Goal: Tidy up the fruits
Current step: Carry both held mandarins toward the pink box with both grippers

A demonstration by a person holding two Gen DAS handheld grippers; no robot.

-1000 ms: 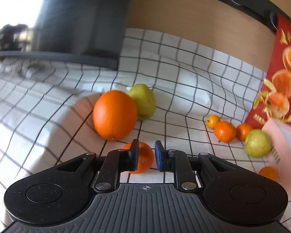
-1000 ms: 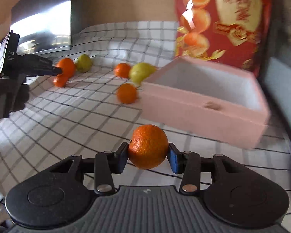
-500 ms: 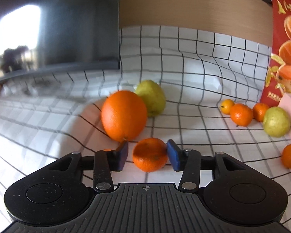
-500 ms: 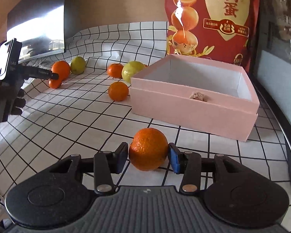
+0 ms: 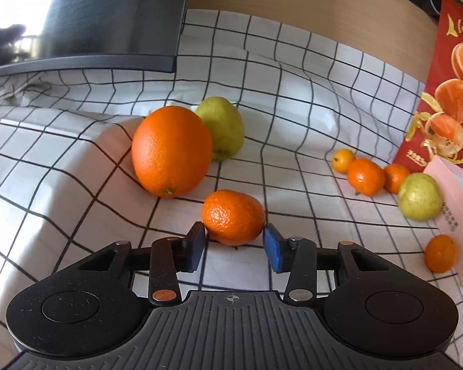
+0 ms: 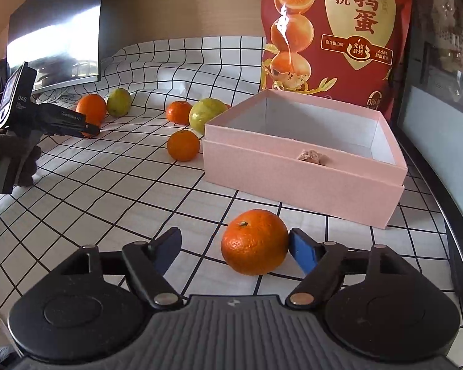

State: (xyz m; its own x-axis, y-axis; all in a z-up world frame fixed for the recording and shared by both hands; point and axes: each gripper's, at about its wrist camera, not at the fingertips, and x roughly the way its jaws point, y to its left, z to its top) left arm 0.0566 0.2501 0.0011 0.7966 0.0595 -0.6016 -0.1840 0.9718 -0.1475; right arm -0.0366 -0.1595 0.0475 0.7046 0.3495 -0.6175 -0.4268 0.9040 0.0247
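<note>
A small mandarin (image 5: 233,215) lies on the checked cloth between the tips of my left gripper (image 5: 234,246). Its jaws are closing; the blue pads (image 5: 197,246) stand just at the fruit's sides without squeezing it. Behind it sit a big orange (image 5: 171,151) and a green pear (image 5: 222,126). My right gripper (image 6: 234,240) is opening. Another mandarin (image 6: 254,242) rests on the cloth between its pads, against the right one and clear of the left. The open pink box (image 6: 302,178) stands just beyond. A gloved hand (image 6: 12,160) holds the left gripper (image 6: 77,126) at far left.
More mandarins (image 5: 364,175) and a second pear (image 5: 419,197) cluster near the box's left corner, with one mandarin (image 6: 183,145) apart. A red snack bag (image 6: 333,30) stands behind the box. A dark monitor (image 5: 92,15) sits at the back left, and a dark panel (image 6: 441,123) borders the right edge.
My left gripper opened from nearly shut and came down around the small mandarin, then narrowed a little. My right gripper let go of its mandarin, which now lies on the cloth.
</note>
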